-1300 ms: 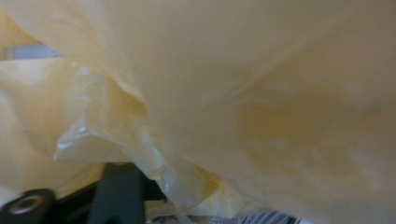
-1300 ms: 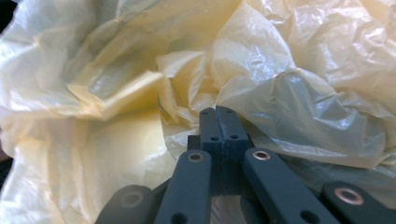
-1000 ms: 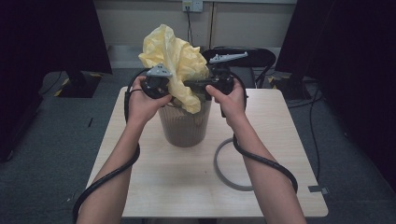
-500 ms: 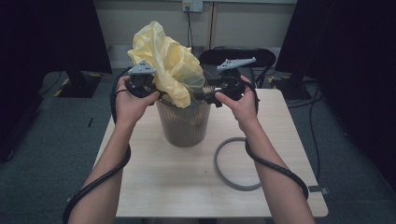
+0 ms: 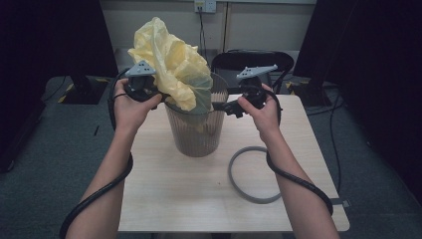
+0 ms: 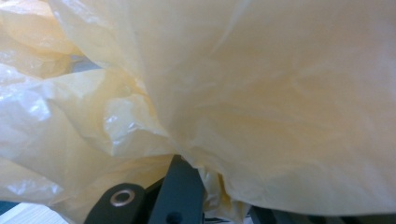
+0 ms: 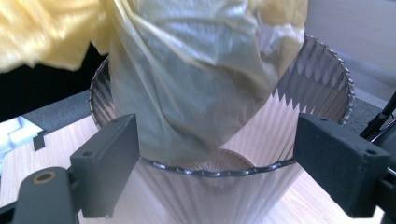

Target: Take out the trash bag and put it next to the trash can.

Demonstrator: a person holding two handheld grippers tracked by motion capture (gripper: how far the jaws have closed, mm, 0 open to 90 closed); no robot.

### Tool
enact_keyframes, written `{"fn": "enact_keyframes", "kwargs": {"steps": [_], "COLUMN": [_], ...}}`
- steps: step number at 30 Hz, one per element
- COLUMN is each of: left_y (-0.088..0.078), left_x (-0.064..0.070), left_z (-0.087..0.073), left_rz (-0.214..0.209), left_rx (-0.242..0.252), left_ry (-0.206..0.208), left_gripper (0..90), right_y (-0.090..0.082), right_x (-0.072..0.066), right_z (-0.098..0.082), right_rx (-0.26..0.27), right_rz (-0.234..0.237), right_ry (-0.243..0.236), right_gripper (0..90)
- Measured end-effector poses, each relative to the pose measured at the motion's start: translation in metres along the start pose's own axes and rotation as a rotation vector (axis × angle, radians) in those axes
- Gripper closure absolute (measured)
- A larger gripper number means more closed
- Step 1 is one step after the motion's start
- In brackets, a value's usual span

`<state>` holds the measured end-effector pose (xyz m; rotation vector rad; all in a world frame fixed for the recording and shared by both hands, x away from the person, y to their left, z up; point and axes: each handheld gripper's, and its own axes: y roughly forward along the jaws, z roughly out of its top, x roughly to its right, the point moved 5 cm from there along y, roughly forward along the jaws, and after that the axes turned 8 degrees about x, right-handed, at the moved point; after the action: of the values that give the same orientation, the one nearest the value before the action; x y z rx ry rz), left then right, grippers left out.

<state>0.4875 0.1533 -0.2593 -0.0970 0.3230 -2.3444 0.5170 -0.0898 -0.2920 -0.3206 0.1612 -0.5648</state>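
A crumpled yellow plastic bag billows above a ribbed clear plastic bin in the middle of the table, with its lower end hanging inside the bin. My left gripper is at the bin's left rim, shut on a fold of the bag, whose film hides its jaw tips. My right gripper is at the bin's right rim; its jaws have just been opening and now stand wide. In the right gripper view the bin's near rim and the bag lie beyond the pads, untouched.
A grey ring lies flat on the wooden table to the right of the bin. A black chair stands behind the table's far edge. Cables trail from both grippers along the person's forearms.
The two hands have drawn apart from the bin's middle. The right gripper let go of the bag and moved right. The left gripper pulled the bag left and slightly up.
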Motion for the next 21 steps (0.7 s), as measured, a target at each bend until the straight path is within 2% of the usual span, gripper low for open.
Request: {"fn": "enact_keyframes", "kwargs": {"steps": [14,19,21], "left_y": [-0.021,-0.027,-0.030], "left_x": [-0.012,-0.014,-0.017], "left_z": [0.008,0.007,0.005], "left_rz": [0.055,0.070,0.081], "left_rx": [0.043,0.039,0.046], "left_ry": [-0.022,-0.014,-0.023], "left_gripper": [86.7,86.6,86.7], "right_y": [-0.014,-0.017,-0.019], "right_x": [0.012,0.016,0.017], "right_z": [-0.012,-0.017,-0.020], "right_rx": [-0.003,-0.007,-0.007], "right_rz": [-0.023,-0.025,-0.028], "right_ry": [-0.005,-0.003,0.001], "right_gripper": [13.9,14.0,14.0]}}
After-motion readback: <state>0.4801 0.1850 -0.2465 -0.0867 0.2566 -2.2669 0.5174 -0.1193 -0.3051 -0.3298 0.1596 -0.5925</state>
